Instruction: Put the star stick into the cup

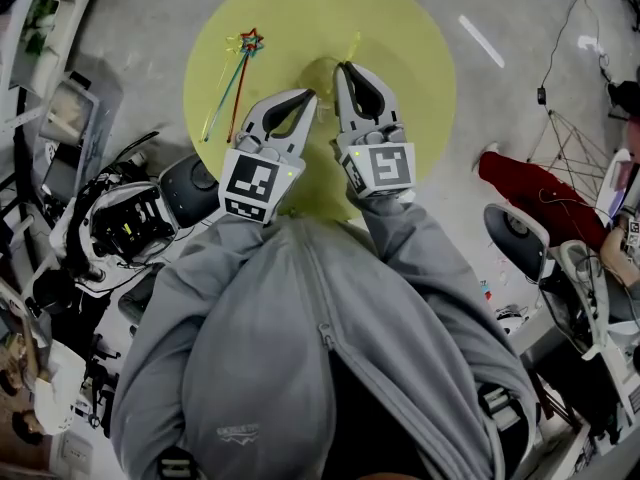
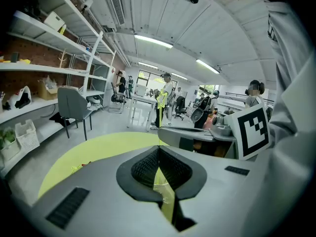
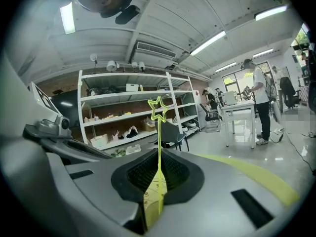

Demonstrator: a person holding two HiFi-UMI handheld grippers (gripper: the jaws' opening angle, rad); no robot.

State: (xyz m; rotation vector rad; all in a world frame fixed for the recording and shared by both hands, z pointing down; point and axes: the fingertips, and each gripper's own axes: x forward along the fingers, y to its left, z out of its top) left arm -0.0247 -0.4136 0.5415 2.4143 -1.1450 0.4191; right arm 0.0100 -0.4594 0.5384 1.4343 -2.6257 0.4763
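A thin yellow star stick (image 3: 158,108) stands up from between the jaws of my right gripper (image 3: 159,154), which is shut on its shaft. In the head view that gripper (image 1: 343,68) hovers over the middle of the round yellow table (image 1: 410,48). Just to its left, my left gripper (image 1: 308,96) is closed on the wall of a clear cup (image 1: 322,71). In the left gripper view the clear plastic (image 2: 163,189) shows between the shut jaws of the left gripper (image 2: 158,149), and the yellow stick (image 2: 159,98) rises just beyond them.
Other star sticks, one with a red and blue star (image 1: 250,40), lie on the table's left part. Black equipment and cables (image 1: 125,218) crowd the floor at left. An office chair (image 1: 520,238) and a red object (image 1: 530,183) are at right. People stand in the background.
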